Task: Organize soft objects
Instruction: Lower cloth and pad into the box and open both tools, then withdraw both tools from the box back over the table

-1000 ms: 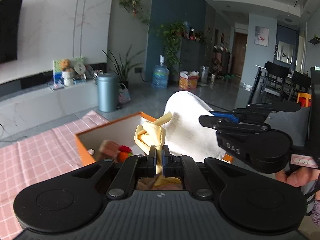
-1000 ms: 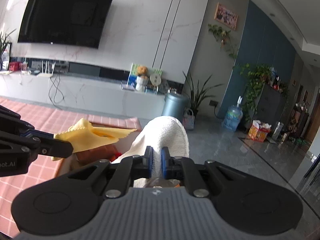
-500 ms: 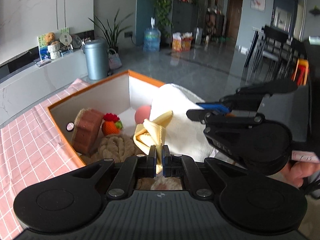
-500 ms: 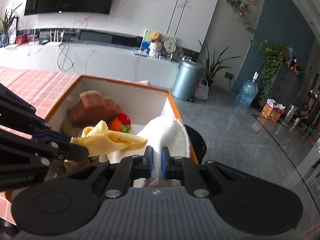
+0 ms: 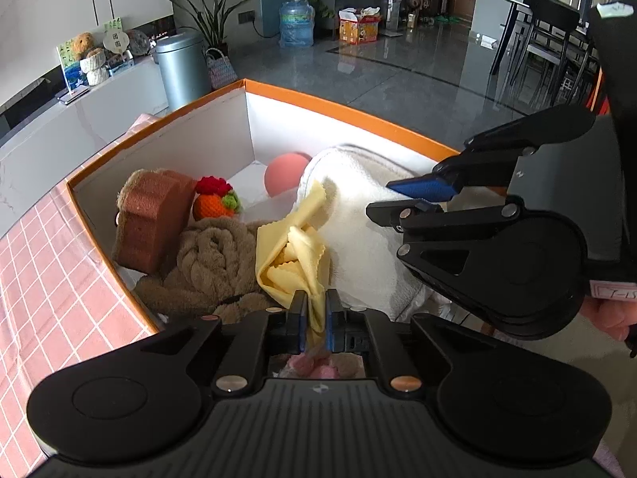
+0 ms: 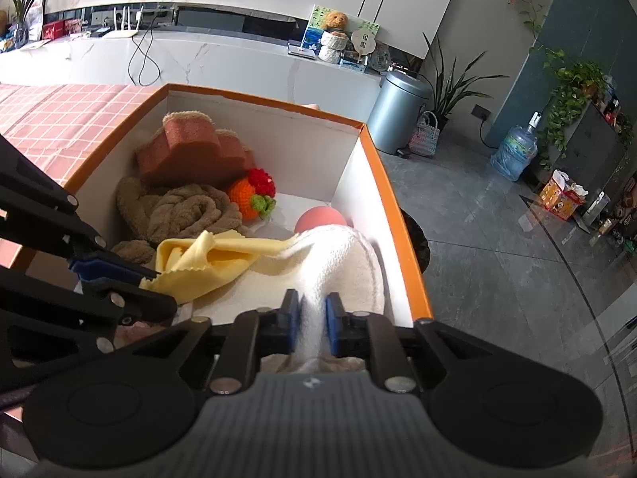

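My left gripper [image 5: 316, 318] is shut on a yellow cloth [image 5: 292, 257] and holds it over the orange-rimmed white box [image 5: 350, 113]. My right gripper [image 6: 312, 318] is shut on a white towel [image 6: 338, 259], which drapes inside the box [image 6: 374, 171] along its right wall. The yellow cloth [image 6: 199, 263] lies partly on the white towel [image 5: 358, 215]. Each gripper shows in the other's view, the right gripper [image 5: 414, 199] and the left gripper [image 6: 115, 279].
In the box lie a brown sponge-like plush [image 6: 191, 151], a brown towel [image 6: 179, 215], a knitted orange fruit [image 6: 251, 195] and a pink ball [image 6: 318, 219]. The box sits on a pink checked tablecloth [image 5: 47, 279]. Floor lies beyond the box's right side.
Both grippers have tilted and come down toward the box with their cloths. The white towel and yellow cloth now reach down into the box. Both stay shut.
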A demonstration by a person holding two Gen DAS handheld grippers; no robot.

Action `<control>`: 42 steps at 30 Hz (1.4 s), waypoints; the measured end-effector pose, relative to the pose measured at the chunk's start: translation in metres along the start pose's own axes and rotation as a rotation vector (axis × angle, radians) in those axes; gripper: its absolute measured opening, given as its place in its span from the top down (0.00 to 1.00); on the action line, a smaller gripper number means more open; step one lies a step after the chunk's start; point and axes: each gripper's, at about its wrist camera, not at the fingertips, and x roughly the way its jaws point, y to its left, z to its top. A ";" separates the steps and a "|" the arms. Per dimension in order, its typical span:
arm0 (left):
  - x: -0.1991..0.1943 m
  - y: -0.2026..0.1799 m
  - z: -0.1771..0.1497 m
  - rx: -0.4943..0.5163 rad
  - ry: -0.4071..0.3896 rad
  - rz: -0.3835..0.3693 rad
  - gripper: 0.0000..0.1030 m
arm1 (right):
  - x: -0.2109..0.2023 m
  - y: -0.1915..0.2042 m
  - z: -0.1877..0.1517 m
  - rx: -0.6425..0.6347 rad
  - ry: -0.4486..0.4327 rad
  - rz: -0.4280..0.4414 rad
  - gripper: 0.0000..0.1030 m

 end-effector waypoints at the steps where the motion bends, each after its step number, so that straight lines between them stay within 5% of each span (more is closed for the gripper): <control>1: 0.000 0.000 0.001 -0.002 0.000 0.006 0.82 | 0.000 0.000 0.000 -0.006 0.002 -0.005 0.82; 3: -0.002 0.000 0.000 -0.002 -0.002 0.010 0.77 | -0.003 0.001 -0.001 -0.021 -0.006 -0.010 0.79; 8: -0.011 -0.003 0.003 0.012 -0.010 0.004 0.32 | -0.018 0.000 0.004 -0.075 -0.035 -0.042 0.58; 12: -0.027 -0.001 0.007 -0.016 -0.046 0.021 0.27 | -0.033 -0.005 0.012 -0.098 -0.061 -0.083 0.39; 20: -0.080 0.014 -0.003 -0.145 -0.194 0.046 0.24 | -0.079 -0.010 0.019 -0.048 -0.163 -0.102 0.36; 22: -0.095 0.015 -0.008 -0.163 -0.249 0.075 0.24 | -0.095 -0.006 0.018 -0.019 -0.207 -0.077 0.27; 32: -0.160 0.026 -0.052 -0.308 -0.483 0.268 0.24 | -0.155 0.040 0.011 0.075 -0.405 0.068 0.23; 42: -0.192 0.023 -0.099 -0.399 -0.572 0.428 0.21 | -0.184 0.103 -0.023 0.175 -0.534 0.125 0.13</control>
